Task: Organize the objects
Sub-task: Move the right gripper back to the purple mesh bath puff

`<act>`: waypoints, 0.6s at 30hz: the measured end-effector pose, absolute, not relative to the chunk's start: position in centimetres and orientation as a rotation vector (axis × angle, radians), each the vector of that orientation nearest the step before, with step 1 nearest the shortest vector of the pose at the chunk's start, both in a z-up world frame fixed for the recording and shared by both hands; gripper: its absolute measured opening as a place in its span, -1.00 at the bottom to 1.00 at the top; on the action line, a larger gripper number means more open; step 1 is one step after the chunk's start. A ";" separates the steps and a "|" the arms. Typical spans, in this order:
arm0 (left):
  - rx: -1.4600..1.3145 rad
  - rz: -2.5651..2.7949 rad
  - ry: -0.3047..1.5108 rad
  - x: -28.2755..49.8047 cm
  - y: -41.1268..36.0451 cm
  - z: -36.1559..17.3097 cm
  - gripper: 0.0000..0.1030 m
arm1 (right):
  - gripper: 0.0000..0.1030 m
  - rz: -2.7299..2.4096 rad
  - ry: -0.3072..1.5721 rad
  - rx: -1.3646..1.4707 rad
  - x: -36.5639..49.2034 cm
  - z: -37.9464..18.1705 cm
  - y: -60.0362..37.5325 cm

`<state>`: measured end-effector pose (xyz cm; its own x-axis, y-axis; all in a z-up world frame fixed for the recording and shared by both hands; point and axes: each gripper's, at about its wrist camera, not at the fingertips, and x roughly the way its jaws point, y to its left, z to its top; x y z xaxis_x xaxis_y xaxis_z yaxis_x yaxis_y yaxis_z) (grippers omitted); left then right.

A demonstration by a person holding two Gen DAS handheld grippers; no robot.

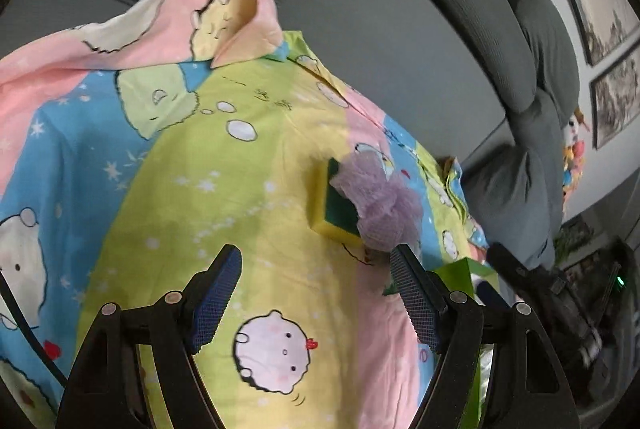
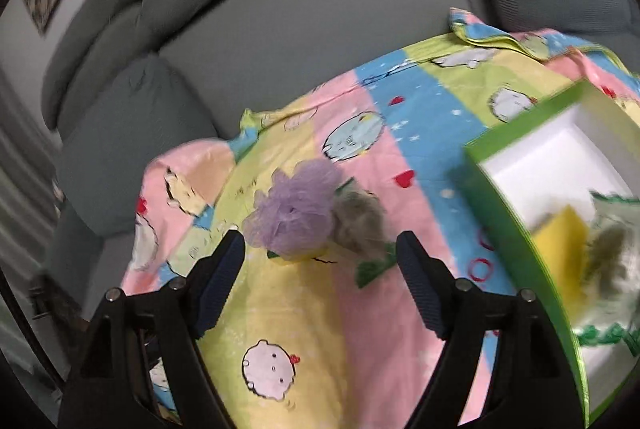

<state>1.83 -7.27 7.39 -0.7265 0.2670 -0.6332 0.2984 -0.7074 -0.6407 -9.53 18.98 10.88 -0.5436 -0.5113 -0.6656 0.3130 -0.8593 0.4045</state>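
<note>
A purple mesh bath pouf (image 1: 380, 205) (image 2: 296, 209) lies on a cartoon-print sheet (image 1: 248, 157) (image 2: 352, 329) spread over a grey sofa. It rests partly on a yellow sponge with a green scouring face (image 1: 334, 201); in the right wrist view only the sponge's yellow edge (image 2: 296, 257) shows. A grey scrubber in a green-printed packet (image 2: 360, 217) lies against the pouf's right side. My left gripper (image 1: 316, 261) stands open just short of the sponge and pouf, with nothing between its fingers. My right gripper (image 2: 320, 245) is open too, close in front of the pouf and scrubber.
A green box with a white inside (image 2: 504, 225) (image 1: 456, 271) sits on the sheet to the right, holding another yellow sponge (image 2: 560, 241) and a blurred scrubber packet (image 2: 608, 257). Sofa cushions (image 1: 460, 9) (image 2: 132, 133) rise behind. Black gear (image 1: 532, 285) shows at the right edge.
</note>
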 end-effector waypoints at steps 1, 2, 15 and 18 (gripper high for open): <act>1.142 -2.644 1.208 2.1 -7.7 7.4 0.49 | 0.52 -2.383 -0.301 1.147 -9.9 10.7 17.9; 1.132 -2.646 1.213 2.2 -8.0 7.5 0.49 | 0.52 -2.378 -0.266 1.159 -10.4 10.6 16.7; 1.210 -2.597 1.136 2.3 -9.1 6.6 0.49 | 0.49 -2.466 -0.126 1.244 -15.4 5.7 11.0; 1.226 -2.603 1.140 2.2 -8.9 6.5 0.49 | 0.44 -2.514 -0.044 1.200 -15.2 5.7 10.6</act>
